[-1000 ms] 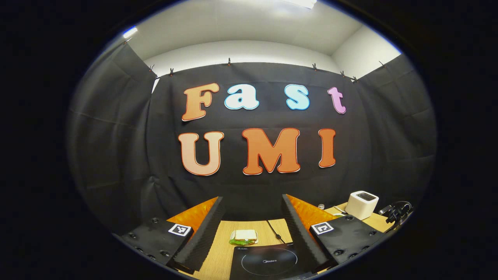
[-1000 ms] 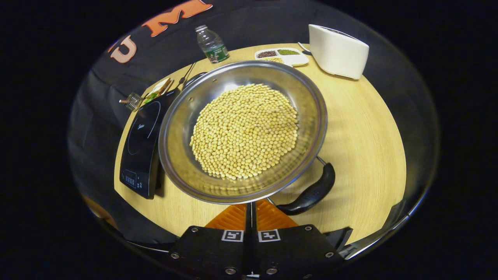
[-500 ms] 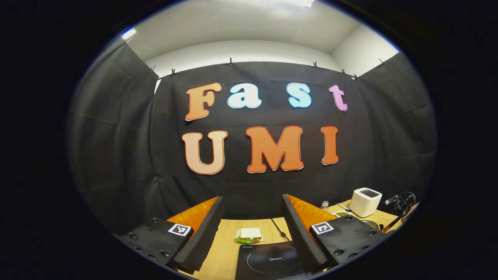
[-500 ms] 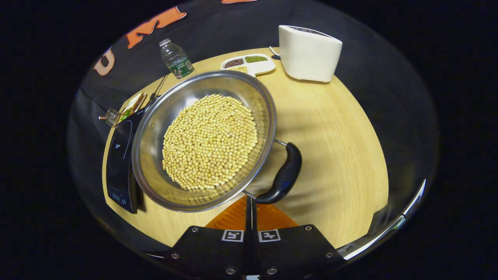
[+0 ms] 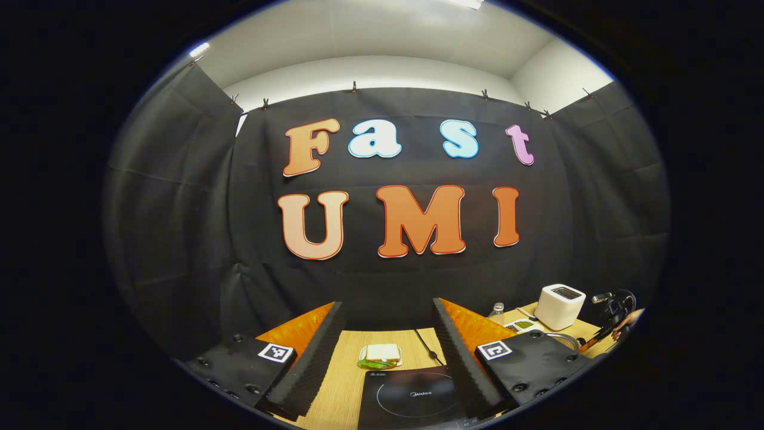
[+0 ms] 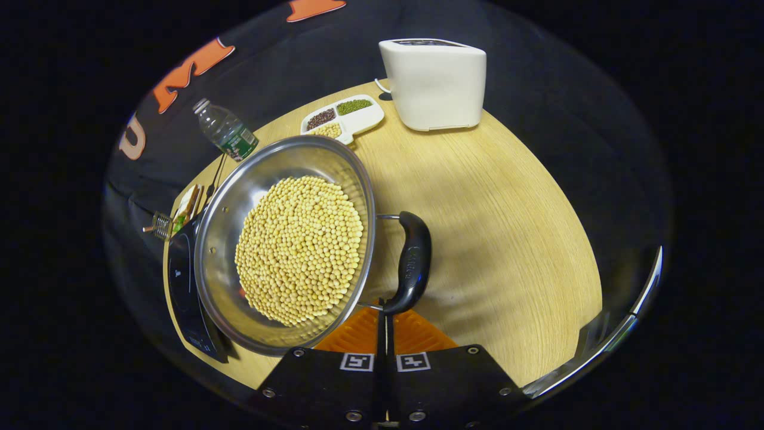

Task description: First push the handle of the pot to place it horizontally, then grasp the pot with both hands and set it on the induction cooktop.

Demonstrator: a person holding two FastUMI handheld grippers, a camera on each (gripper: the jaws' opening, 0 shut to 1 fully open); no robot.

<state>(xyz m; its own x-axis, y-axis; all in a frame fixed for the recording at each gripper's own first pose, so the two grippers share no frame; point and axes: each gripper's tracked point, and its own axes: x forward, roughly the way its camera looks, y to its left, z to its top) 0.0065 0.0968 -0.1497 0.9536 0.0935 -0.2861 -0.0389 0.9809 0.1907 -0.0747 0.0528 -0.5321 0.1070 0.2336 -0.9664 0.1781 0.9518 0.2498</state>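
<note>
A steel pot [image 6: 261,173] full of yellow soybeans [image 6: 298,245] stands on the wooden table [image 6: 507,239]. Its black handle [image 6: 412,263] sticks out on the pot's right side and runs up and down in the right gripper view. My right gripper [image 6: 385,318] is shut, and its tips touch the handle's near end. The black induction cooktop [image 6: 181,280] lies left of the pot, partly hidden by it. My left gripper [image 5: 387,303] is open and held above the cooktop [image 5: 418,397], with nothing between its fingers. The pot's rim [image 5: 566,340] peeks out at the right.
A white toaster [image 6: 436,80], a divided tray of beans [image 6: 343,116] and a water bottle [image 6: 227,129] stand at the table's far side. A sandwich plate [image 5: 380,356] and a cable sit behind the cooktop. The table's metal edge [image 6: 627,322] runs at the right.
The pot has turned, and its handle has swung from the near-right corner round to the pot's right side with my shut right gripper against it. The left gripper stayed open and shifted only slightly.
</note>
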